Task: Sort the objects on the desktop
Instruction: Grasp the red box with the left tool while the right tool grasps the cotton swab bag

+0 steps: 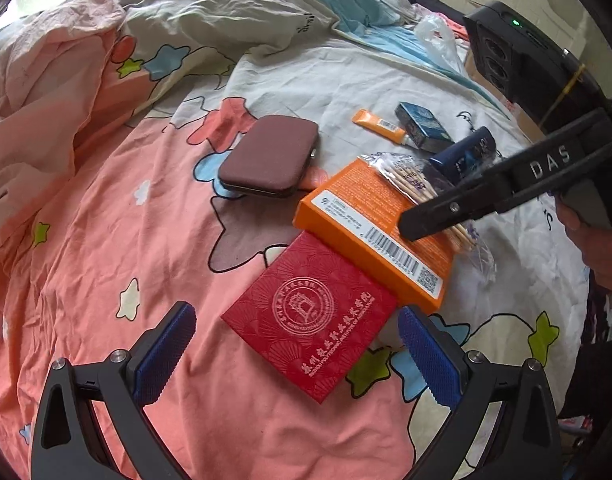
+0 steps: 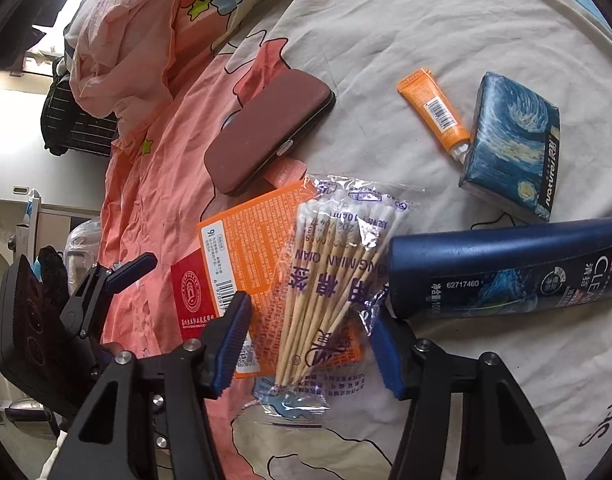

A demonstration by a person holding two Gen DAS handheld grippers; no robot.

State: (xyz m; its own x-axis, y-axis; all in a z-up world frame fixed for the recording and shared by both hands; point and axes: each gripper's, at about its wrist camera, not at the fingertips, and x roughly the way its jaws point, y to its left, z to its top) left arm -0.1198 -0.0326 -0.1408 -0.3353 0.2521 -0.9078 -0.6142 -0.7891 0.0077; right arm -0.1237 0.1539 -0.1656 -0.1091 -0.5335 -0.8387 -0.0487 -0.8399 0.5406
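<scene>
A red booklet [image 1: 310, 316] lies on the bed between my open left gripper [image 1: 298, 356] fingers, just ahead of them. An orange box [image 1: 370, 232] lies behind it, with a clear bag of cotton swabs [image 2: 330, 276] resting partly on it. My right gripper [image 2: 310, 344] is open, with its fingers on either side of the swab bag's near end. A dark blue shampoo bottle [image 2: 506, 268] lies to the right of the bag. An orange tube [image 2: 434, 112], a blue painted tissue pack [image 2: 514, 140] and a maroon case [image 2: 270, 128] lie farther off.
Everything lies on a pink and white patterned bedsheet [image 1: 146, 240]. A crumpled pink quilt [image 1: 46, 80] is piled at the far left. A plastic bag [image 1: 438, 36] and a cardboard box sit at the far right edge of the bed.
</scene>
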